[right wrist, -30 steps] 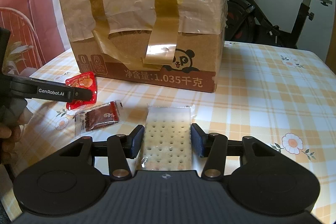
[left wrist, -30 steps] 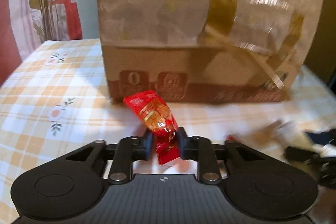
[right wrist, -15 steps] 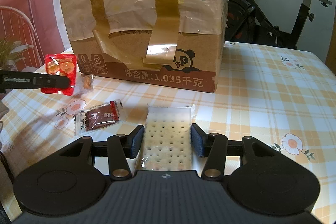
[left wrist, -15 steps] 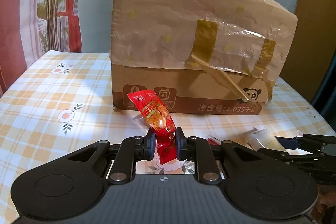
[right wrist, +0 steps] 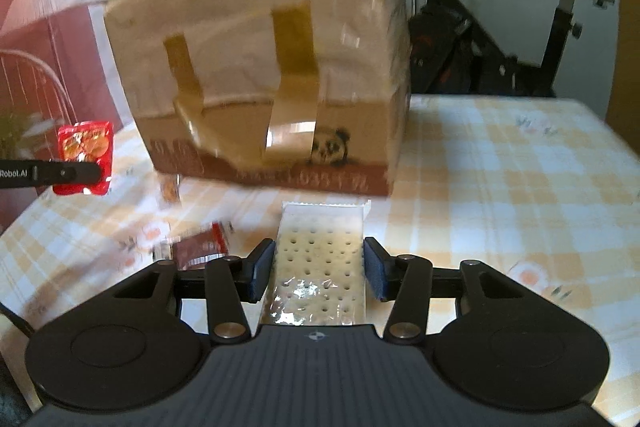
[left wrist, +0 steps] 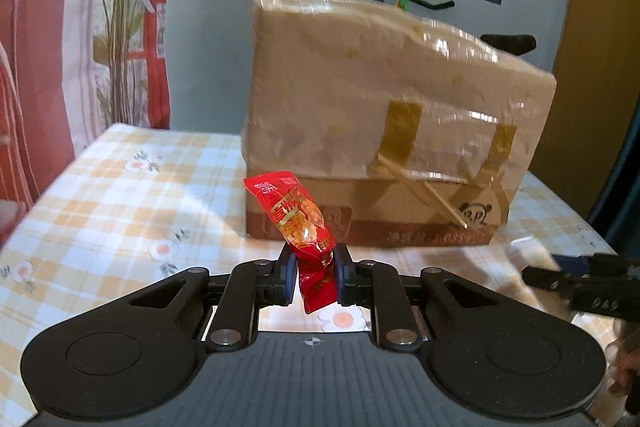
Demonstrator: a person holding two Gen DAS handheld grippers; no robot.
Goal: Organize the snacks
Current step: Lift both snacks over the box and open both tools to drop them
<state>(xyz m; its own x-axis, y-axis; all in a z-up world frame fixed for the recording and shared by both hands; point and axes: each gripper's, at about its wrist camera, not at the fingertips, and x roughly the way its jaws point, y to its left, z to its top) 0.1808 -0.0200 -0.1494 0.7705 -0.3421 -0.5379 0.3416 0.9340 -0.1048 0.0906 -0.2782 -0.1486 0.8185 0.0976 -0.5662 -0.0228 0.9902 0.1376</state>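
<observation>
My left gripper [left wrist: 314, 267] is shut on a red snack packet [left wrist: 298, 223], which sticks up between the pads above the table. From the right wrist view the same red packet [right wrist: 86, 151] hangs at the far left, pinched by the left gripper's finger [right wrist: 60, 172]. My right gripper [right wrist: 316, 267] is shut on a clear packet of white dotted crackers [right wrist: 322, 239], pads against its long edges, just in front of the taped cardboard box [right wrist: 260, 67]. The box [left wrist: 380, 131] stands behind the red packet. The right gripper's fingers [left wrist: 560, 279] show at the right edge.
A dark brown snack packet [right wrist: 202, 247] and another small blurred packet [right wrist: 170, 191] lie on the checked tablecloth [right wrist: 500, 187] left of the crackers. An exercise bike [right wrist: 500, 39] stands behind the table. Curtain and plant [left wrist: 116, 27] are at the left.
The left gripper has risen and drawn back from the box with the red packet. The right gripper has lifted a little, the cracker packet staying between its pads.
</observation>
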